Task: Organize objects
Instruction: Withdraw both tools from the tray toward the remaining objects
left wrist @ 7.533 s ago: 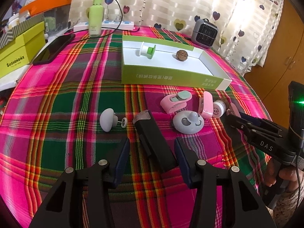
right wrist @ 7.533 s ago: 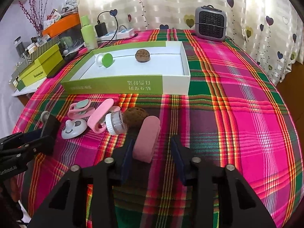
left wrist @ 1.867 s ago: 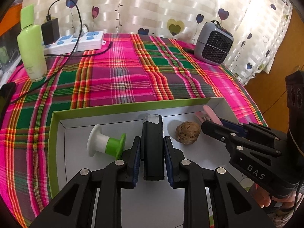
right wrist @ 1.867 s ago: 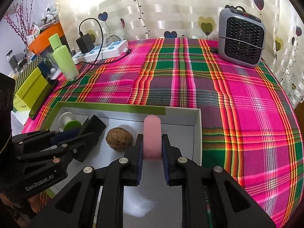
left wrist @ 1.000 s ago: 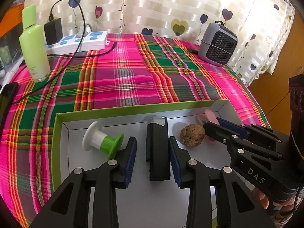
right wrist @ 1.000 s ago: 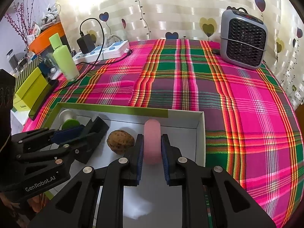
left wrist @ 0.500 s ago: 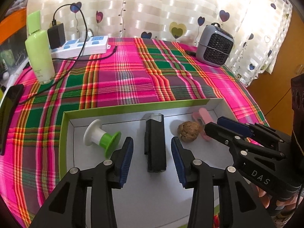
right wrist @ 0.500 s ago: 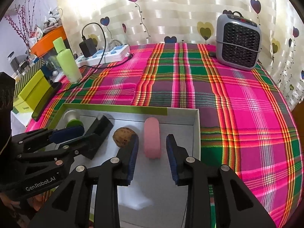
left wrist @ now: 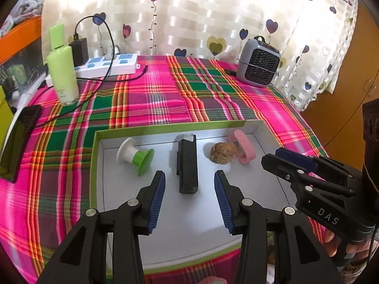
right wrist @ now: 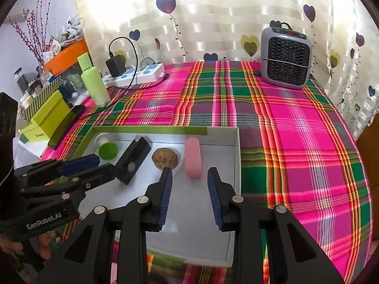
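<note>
Left wrist view, tray (left wrist: pixel 96 165), four objects inside

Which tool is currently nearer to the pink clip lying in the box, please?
Right. The right tool sits just short of the pink clip, which lies ahead of its open jaws. The left tool faces the black clip, beyond the walnut.

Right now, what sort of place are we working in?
Most likely a home room, not a lab: a table under a plaid tablecloth, heart-print curtains behind it, and a small space heater beside a power strip.
</note>
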`<state>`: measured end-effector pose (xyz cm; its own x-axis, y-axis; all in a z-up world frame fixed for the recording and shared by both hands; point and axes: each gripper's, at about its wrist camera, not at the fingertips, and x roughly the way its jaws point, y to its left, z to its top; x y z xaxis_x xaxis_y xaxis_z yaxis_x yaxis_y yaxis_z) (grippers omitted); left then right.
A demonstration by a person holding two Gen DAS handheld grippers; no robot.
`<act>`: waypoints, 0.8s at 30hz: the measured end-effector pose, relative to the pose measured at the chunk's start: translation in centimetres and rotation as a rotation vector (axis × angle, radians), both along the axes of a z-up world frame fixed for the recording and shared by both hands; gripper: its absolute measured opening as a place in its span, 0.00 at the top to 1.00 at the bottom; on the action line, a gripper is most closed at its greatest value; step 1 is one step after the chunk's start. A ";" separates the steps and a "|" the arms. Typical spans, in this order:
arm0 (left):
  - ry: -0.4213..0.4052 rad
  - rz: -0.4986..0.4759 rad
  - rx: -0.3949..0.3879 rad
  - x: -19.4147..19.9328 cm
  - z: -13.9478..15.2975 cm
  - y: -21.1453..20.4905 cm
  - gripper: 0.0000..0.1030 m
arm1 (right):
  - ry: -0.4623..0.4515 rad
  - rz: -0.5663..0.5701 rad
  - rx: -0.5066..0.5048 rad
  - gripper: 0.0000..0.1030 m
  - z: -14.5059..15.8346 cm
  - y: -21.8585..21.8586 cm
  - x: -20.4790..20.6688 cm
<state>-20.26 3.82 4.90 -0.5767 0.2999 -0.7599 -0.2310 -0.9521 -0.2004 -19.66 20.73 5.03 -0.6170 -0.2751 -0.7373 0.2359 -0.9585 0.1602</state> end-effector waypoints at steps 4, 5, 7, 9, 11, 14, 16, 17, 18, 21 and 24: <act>0.002 0.006 0.003 1.1 0.2 -0.3 0.60 | 0.005 0.002 -0.002 0.69 0.2 0.0 1.1; 0.004 0.006 0.004 1.3 0.3 -0.4 0.60 | 0.006 0.002 -0.004 0.69 0.3 0.0 1.3; 0.008 0.006 0.003 1.8 0.4 -0.5 0.60 | 0.008 0.001 -0.007 0.69 0.3 0.1 1.8; 0.013 0.008 0.004 2.3 0.6 -0.6 0.60 | 0.009 0.000 -0.008 0.69 0.4 0.1 2.2; 0.020 0.010 0.006 2.8 0.8 -0.8 0.60 | 0.010 -0.003 -0.010 0.69 0.5 0.2 2.8; 0.029 0.014 0.012 3.8 1.0 -1.4 0.60 | 0.022 0.005 -0.017 0.69 0.7 0.4 3.8; 0.034 0.024 0.016 4.4 1.0 -1.9 0.60 | 0.030 0.014 -0.016 0.69 0.7 0.5 4.8; 0.042 0.026 0.016 4.8 1.1 -2.1 0.60 | 0.029 0.017 -0.012 0.69 0.7 0.4 5.1; 0.050 0.027 0.015 5.2 1.2 -2.3 0.60 | 0.030 0.022 -0.006 0.69 0.6 0.4 5.5; 0.050 0.047 0.027 6.5 1.2 -3.3 0.60 | 0.035 0.041 -0.004 0.69 0.6 0.3 6.6; 0.046 0.057 0.038 7.4 1.0 -4.1 0.60 | 0.037 0.056 -0.011 0.69 0.4 0.2 7.8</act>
<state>-12.83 -0.30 5.93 -0.6276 0.2934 -0.7212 -0.1859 -0.9560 -0.2272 -11.88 20.90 5.47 -0.6271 -0.3184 -0.7109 0.2953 -0.9417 0.1612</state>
